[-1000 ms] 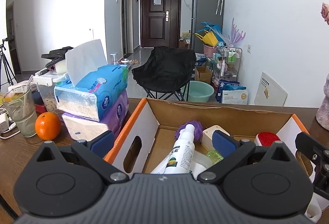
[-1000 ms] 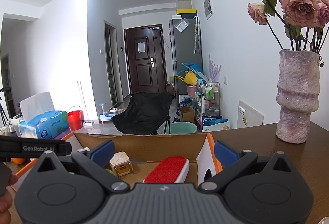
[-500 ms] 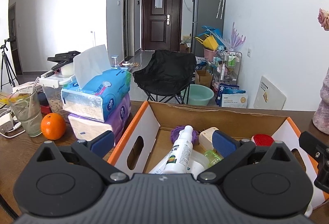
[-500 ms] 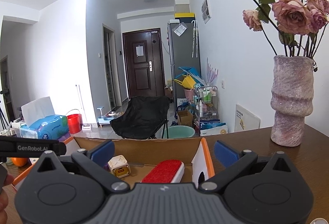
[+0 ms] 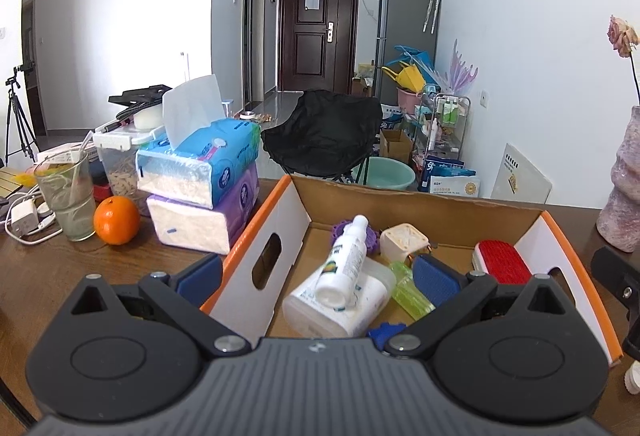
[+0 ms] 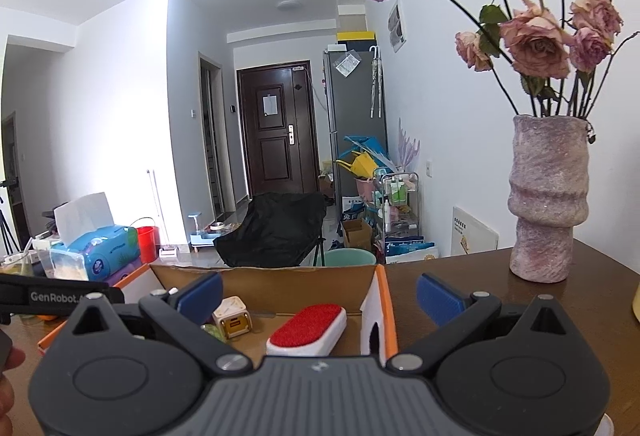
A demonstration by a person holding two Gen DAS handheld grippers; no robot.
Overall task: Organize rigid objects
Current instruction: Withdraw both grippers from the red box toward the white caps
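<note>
Rigid objects lie together in the open cardboard box (image 5: 424, 213) on the wooden table (image 5: 48, 276), and both tongs hang over it with nothing in them. The left gripper (image 5: 318, 276) has its jaws spread wide and empty, one blue pad (image 5: 199, 275) outside the box's left wall, the other over the contents. Just past it a white spray bottle (image 5: 345, 260) lies tilted across a white jar (image 5: 336, 302), with a green bottle (image 5: 410, 294) beside them, a cream cube (image 5: 404, 242) and a purple piece (image 5: 374, 236) farther back, and a red-topped brush (image 5: 502, 262) near the right wall. The right gripper (image 6: 319, 299) is likewise wide apart and holds nothing, straddling the box's right wall (image 6: 374, 316). Left of the box stand stacked tissue packs (image 5: 204, 191), an orange (image 5: 116, 220) and a glass (image 5: 69, 195). To the right stands a vase (image 6: 546, 199) of dried roses.
</note>
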